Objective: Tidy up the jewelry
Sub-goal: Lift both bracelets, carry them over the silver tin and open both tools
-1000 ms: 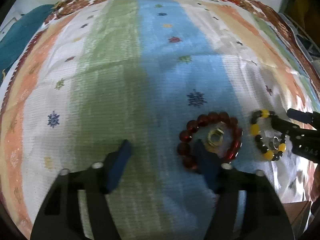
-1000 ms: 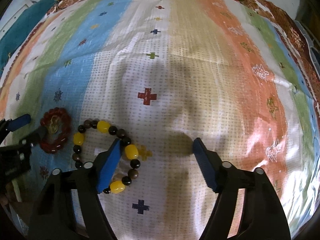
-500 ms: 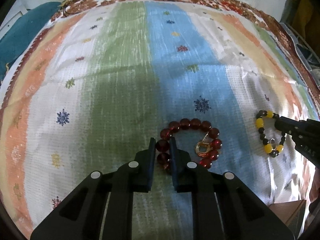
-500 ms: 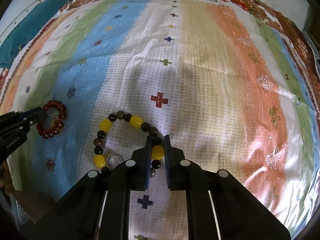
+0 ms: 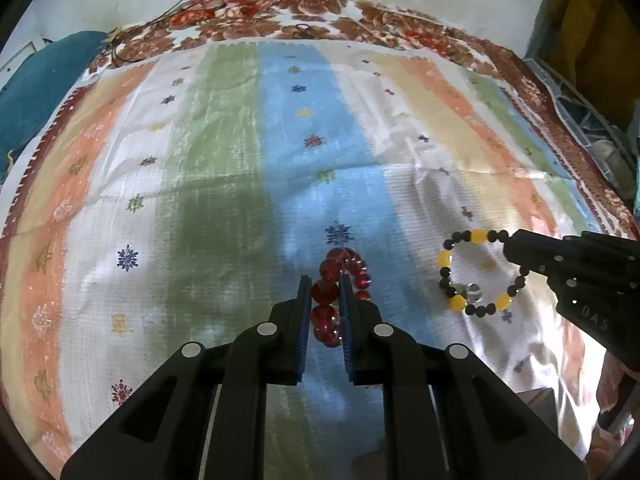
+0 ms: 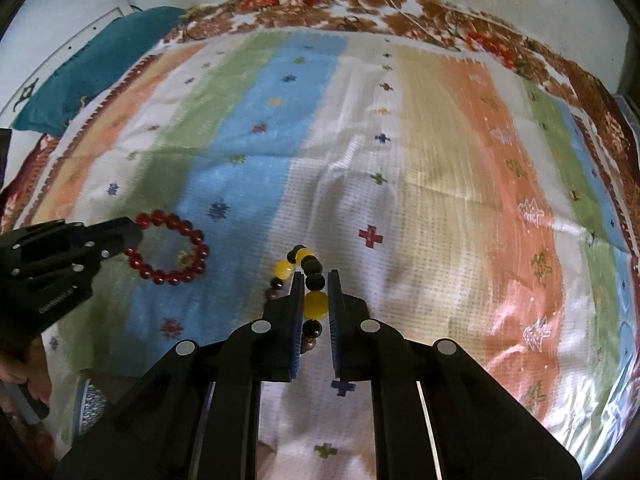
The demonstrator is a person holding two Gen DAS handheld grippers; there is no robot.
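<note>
Both bracelets have left the striped cloth (image 5: 224,168) since a second ago, when each gripper stood open over one. Now the left gripper (image 5: 325,292) is clamped on the red bead bracelet (image 5: 338,276), which hangs above the cloth's blue stripe. To its right, the right gripper (image 6: 314,290) pinches the yellow-and-black bead bracelet (image 6: 308,272), lifted over the cloth's white stripe.

I see the red bead bracelet (image 5: 326,292) hanging edge-on, clear of the cloth. The black-and-yellow bead bracelet (image 5: 474,276) hangs as an open loop just beside it.
</note>
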